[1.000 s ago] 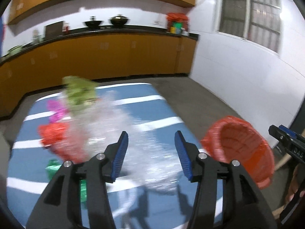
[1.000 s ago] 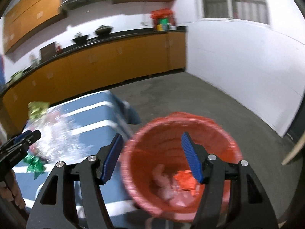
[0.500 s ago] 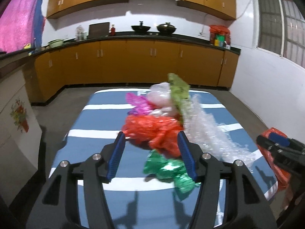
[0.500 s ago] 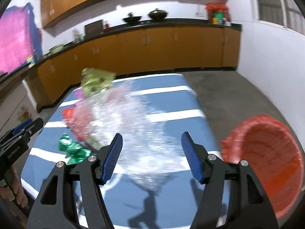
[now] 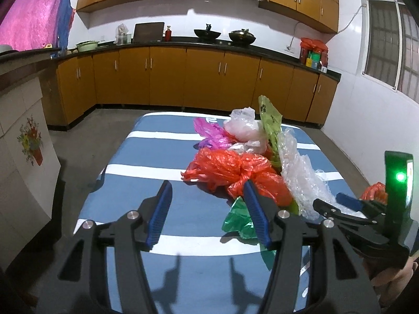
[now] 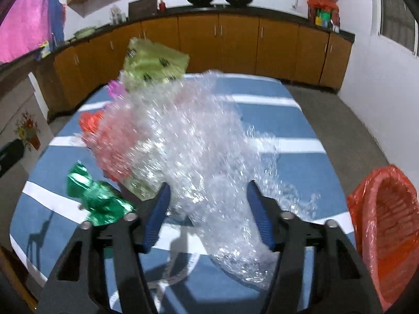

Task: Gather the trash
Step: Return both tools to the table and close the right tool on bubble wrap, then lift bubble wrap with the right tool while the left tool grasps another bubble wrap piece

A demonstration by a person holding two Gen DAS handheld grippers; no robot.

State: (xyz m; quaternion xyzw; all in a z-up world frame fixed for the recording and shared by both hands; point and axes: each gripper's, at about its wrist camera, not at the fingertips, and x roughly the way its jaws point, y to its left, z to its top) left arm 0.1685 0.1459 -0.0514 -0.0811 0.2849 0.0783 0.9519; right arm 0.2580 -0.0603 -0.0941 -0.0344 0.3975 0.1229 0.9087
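Note:
A heap of plastic trash lies on the blue-and-white striped table [image 5: 146, 157]: a red bag [image 5: 230, 170], a pink bag [image 5: 209, 133], a white bag [image 5: 243, 128], a yellow-green bag [image 5: 269, 123], clear bubble wrap [image 5: 298, 172] and a green wrapper [image 5: 241, 219]. My left gripper [image 5: 207, 198] is open and empty, just left of the red bag. My right gripper [image 6: 208, 196] is open with the bubble wrap [image 6: 204, 144] between its fingers. The red trash basket [image 6: 387, 230] stands off the table's right edge.
Wooden kitchen cabinets [image 5: 183, 76] with a black counter run along the back wall. A white cupboard with a flower print [image 5: 28, 144] stands left of the table. The white wall and window [image 5: 387, 52] are on the right. The right gripper shows in the left wrist view [image 5: 337, 204].
My left gripper swung from the basket side to the table's near left. My right gripper swung from over the red basket to the bubble wrap and moved closer to it.

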